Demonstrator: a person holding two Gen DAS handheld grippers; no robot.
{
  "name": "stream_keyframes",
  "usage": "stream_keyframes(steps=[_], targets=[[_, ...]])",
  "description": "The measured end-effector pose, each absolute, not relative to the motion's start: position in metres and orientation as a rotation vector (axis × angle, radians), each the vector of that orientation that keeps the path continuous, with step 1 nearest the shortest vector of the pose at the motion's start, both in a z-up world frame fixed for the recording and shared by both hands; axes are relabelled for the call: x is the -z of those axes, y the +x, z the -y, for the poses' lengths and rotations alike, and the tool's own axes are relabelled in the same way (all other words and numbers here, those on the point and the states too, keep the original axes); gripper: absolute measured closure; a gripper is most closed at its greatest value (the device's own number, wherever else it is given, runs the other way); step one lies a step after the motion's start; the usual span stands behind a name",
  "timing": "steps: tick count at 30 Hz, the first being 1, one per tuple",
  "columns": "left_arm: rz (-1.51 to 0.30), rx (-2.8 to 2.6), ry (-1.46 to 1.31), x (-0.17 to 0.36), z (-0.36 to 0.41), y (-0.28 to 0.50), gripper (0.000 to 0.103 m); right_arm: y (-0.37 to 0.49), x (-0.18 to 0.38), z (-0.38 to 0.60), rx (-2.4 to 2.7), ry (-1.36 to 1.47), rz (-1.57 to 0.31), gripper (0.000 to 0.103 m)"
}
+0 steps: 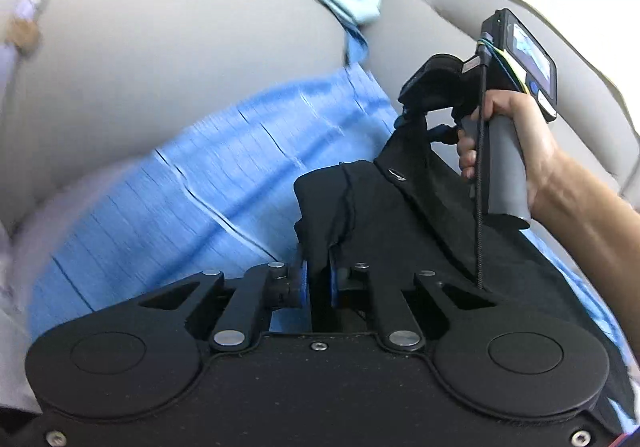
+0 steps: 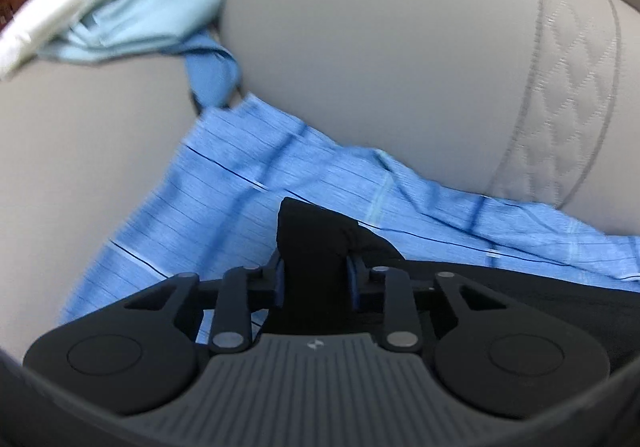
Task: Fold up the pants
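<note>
Our left gripper (image 1: 319, 279) pinches one pair of black pants (image 1: 384, 207) between nearly closed jaws. At two o'clock our right hand (image 1: 516, 135) holds the right gripper (image 2: 316, 279) upright, clamped likewise. One blue cloth (image 2: 248, 199) lies beneath, over two grey cushions (image 2: 380, 47).

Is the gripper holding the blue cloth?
No, in the left wrist view the left gripper is shut on the black pants, while the blue cloth lies spread underneath on the sofa.
</note>
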State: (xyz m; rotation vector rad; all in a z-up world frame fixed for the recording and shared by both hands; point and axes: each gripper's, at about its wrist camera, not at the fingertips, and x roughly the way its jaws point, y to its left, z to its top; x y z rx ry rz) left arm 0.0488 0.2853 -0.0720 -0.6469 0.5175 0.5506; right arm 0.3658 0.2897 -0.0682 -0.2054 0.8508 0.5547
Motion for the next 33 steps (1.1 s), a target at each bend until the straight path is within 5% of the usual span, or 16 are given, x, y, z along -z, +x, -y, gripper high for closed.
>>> stream_keyframes(steps=[6, 11, 12, 16, 26, 33], targets=[[-0.53, -0.755, -0.537, 0.073, -0.305, 0.043, 0.091, 0.353, 0.064, -0.348, -0.703, -0.18, -0.853, 0.07], [-0.587, -0.77, -0.588, 0.086, -0.319, 0.046, 0.082, 0.34, 0.09, -0.374, -0.696, -0.266, -0.874, 0.052], [-0.585, -0.783, -0.572, 0.084, -0.319, 0.047, 0.078, 0.338, 0.09, -0.371, -0.705, -0.251, -0.872, 0.04], [-0.553, -0.858, -0.497, 0.078, -0.315, 0.043, 0.068, 0.335, 0.068, -0.345, -0.75, -0.154, -0.858, 0.035], [-0.409, -0.849, -0.408, 0.051, -0.284, 0.026, 0.048, 0.347, -0.006, -0.146, -0.616, -0.08, -0.693, 0.011], [-0.426, -0.697, -0.382, 0.016, -0.248, 0.055, 0.043, 0.336, 0.015, -0.022, -0.53, -0.136, -0.709, 0.002]])
